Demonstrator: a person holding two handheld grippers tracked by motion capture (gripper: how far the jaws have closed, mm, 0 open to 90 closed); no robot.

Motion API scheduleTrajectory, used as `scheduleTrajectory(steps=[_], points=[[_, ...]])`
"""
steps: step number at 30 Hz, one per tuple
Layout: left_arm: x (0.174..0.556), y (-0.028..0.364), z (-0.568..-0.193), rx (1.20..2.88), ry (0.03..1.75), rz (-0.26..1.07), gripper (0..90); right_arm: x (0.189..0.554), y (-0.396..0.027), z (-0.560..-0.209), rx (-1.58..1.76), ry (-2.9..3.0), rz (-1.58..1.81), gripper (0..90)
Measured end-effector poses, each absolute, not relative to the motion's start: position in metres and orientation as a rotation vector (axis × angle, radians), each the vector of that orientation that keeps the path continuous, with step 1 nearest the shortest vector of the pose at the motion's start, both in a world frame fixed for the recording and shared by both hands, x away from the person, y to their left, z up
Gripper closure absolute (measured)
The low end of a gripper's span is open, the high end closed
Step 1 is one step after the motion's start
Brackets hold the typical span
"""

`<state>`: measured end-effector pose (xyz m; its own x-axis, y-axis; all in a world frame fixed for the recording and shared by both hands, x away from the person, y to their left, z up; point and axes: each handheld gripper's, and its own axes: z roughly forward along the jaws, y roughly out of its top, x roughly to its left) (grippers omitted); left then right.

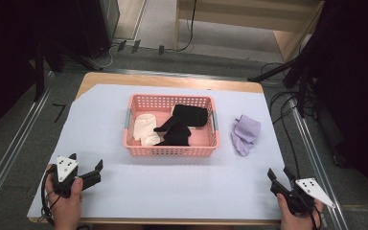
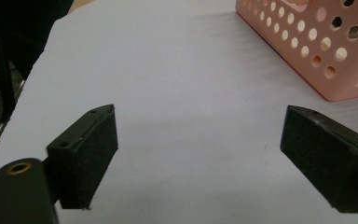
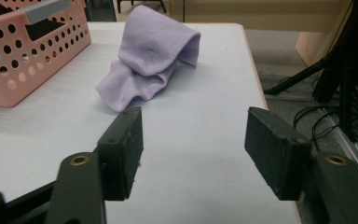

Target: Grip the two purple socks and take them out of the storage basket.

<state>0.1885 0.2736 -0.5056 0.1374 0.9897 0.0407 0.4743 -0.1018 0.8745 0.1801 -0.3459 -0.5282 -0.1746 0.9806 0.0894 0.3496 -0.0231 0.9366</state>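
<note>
A pink perforated basket (image 1: pixel 139 149) sits mid-table and holds black socks (image 1: pixel 184 122) and a cream sock (image 1: pixel 144 128). To its right a crumpled lilac sock (image 1: pixel 245 133) lies on the pale sheet; the right gripper view has this lilac sock (image 3: pixel 149 60) a little ahead of the jaws. My left gripper (image 1: pixel 87 168) rests at the near left edge, open with nothing between the jaws (image 2: pixel 199 156). At the near right corner my right gripper (image 1: pixel 278 176) is open and empty (image 3: pixel 193 149). The basket corner (image 2: pixel 328 70) stands ahead and to the right of the left jaws.
The table edge runs close on the right, with cables (image 3: pixel 317 121) and black stand legs (image 1: pixel 287 72) on the floor beyond. A metal rail (image 1: pixel 9 153) runs along the left side. Bare sheet (image 1: pixel 182 184) lies between the two grippers.
</note>
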Motion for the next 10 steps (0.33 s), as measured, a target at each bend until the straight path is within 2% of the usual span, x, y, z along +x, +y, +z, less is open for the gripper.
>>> scheduleTrajectory(steps=[4,10], points=[[0.188,0.275,-0.505,1.656,1.439,0.891,13.1,0.187,-0.348,-0.528,1.449,1.667,1.212,31.7],[0.185,0.277,-0.505,1.628,1.431,0.893,13.0,0.192,-0.344,-0.529,1.484,1.702,1.144,30.9]])
